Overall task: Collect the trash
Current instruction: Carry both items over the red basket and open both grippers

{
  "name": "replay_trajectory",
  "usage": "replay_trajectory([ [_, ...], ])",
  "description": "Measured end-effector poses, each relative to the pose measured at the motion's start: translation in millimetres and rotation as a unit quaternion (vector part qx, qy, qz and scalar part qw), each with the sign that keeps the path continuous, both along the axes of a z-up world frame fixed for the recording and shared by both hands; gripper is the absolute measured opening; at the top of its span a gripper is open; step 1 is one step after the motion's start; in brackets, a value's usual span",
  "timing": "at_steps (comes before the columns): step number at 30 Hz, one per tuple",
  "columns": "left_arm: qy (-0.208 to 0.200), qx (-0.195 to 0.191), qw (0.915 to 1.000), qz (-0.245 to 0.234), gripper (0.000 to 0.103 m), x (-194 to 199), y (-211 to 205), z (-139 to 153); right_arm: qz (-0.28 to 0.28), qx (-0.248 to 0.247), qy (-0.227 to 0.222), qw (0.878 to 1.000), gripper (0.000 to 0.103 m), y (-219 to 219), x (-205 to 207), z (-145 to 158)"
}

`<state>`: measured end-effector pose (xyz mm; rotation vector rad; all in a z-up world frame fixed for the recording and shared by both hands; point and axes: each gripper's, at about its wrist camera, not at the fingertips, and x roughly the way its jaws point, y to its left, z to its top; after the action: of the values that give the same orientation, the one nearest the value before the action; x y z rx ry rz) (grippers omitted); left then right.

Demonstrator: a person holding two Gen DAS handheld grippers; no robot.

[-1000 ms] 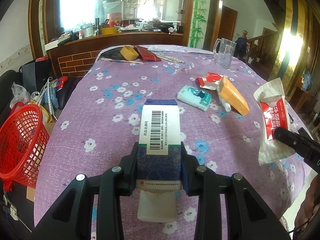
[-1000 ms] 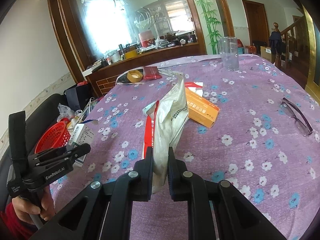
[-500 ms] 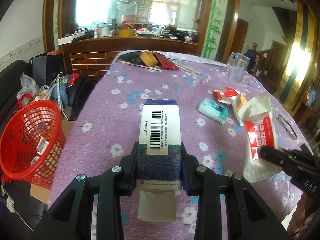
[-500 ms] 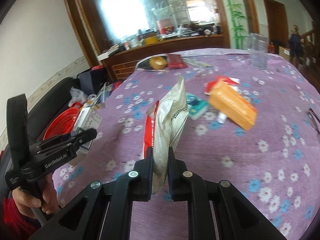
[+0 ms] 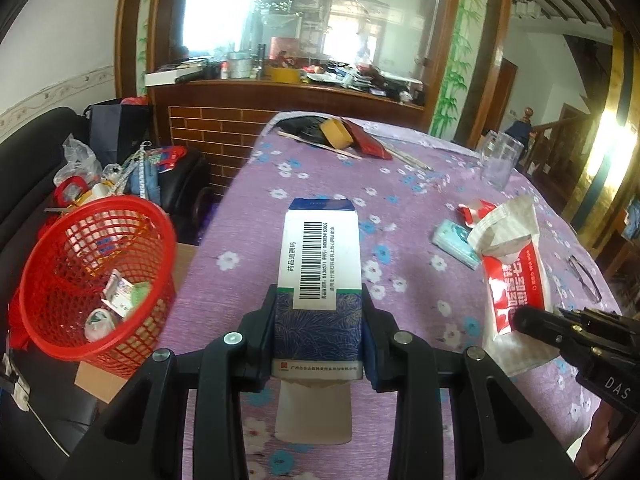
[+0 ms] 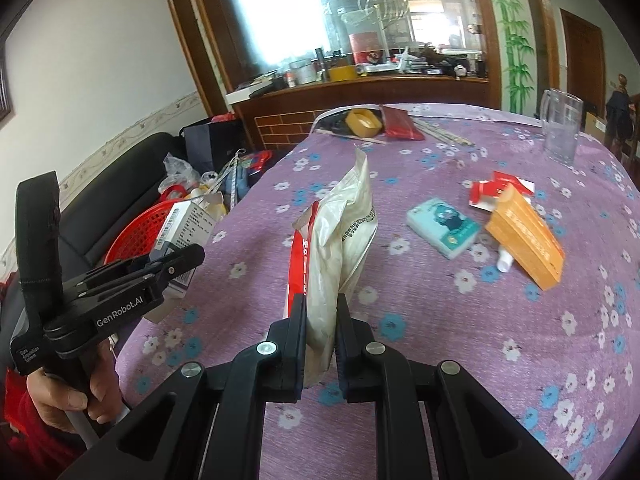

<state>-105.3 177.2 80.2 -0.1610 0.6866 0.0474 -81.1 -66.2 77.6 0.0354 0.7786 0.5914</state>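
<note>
My left gripper (image 5: 320,320) is shut on a blue and white medicine box (image 5: 322,264) with a barcode, held above the left part of the purple flowered table (image 5: 400,200). My right gripper (image 6: 322,312) is shut on a white and red snack bag (image 6: 340,240), which stands up between the jaws. The bag (image 5: 516,276) also shows at the right of the left wrist view. A red mesh basket (image 5: 92,280) with a few scraps inside sits to the left of the table, below its edge. From the right wrist view the left gripper (image 6: 180,256) with its box (image 6: 188,228) is near the basket (image 6: 136,236).
An orange box (image 6: 524,236), a teal tissue pack (image 6: 442,228), a red and white wrapper (image 6: 500,188) and a white tube (image 6: 506,262) lie on the table. A glass mug (image 6: 560,128), a tape roll (image 6: 362,122), glasses (image 5: 584,276) and a black sofa (image 5: 24,184) with bags are around.
Both grippers have swung left towards the table's left edge, each keeping its item. The red basket now shows larger and closer in the left wrist view.
</note>
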Motion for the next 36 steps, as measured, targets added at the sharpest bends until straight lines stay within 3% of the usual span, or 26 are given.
replay_trajectory([
  [10,-0.024,-0.017,0.9973,0.068,0.034,-20,71,15,0.066,0.003,0.021,0.998,0.014,63,13,10],
  [20,-0.016,-0.028,0.9898,0.139,0.034,-37,149,10,0.14,-0.004,0.026,0.99,0.014,158,24,24],
  [36,-0.008,-0.035,0.9817,0.187,0.035,-33,205,5,0.2,-0.018,0.036,0.979,0.016,288,50,28],
])
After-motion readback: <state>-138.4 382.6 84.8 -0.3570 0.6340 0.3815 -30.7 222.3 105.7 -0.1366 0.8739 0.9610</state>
